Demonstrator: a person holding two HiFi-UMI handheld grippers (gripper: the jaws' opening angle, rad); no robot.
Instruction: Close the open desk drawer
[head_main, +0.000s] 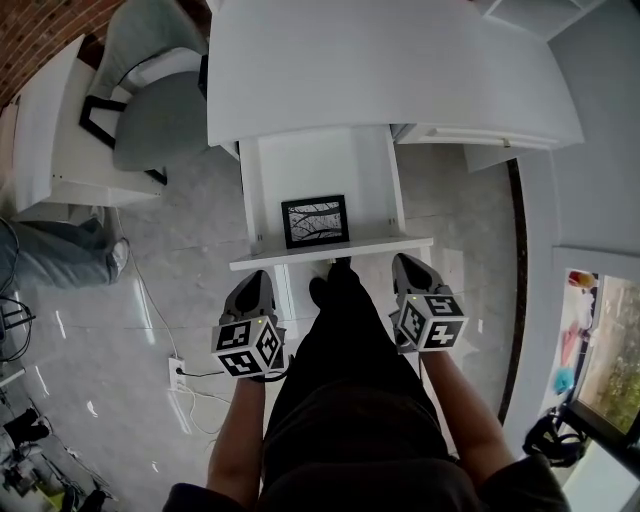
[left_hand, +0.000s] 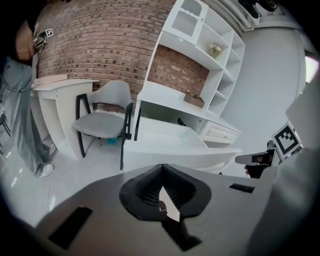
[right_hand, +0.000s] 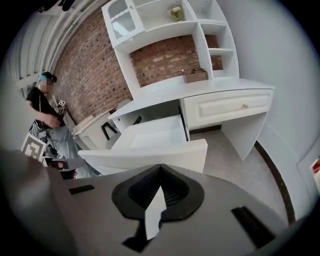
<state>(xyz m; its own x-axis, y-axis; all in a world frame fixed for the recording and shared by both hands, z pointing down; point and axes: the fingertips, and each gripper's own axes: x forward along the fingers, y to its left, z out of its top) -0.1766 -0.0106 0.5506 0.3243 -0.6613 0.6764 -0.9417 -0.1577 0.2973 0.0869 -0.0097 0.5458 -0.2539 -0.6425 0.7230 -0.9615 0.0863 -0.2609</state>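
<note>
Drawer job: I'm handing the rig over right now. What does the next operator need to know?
Left hand-held gripper: jaws together, empty, by the left end of the drawer front.
Right hand-held gripper: jaws together, empty, by the right end.
Drawer: pulled well out from the desk, with a framed picture inside.
Done: both grippers lined up at the front; whether they touch it I cannot tell.
Left: push the front in evenly until the drawer is closed.
</note>
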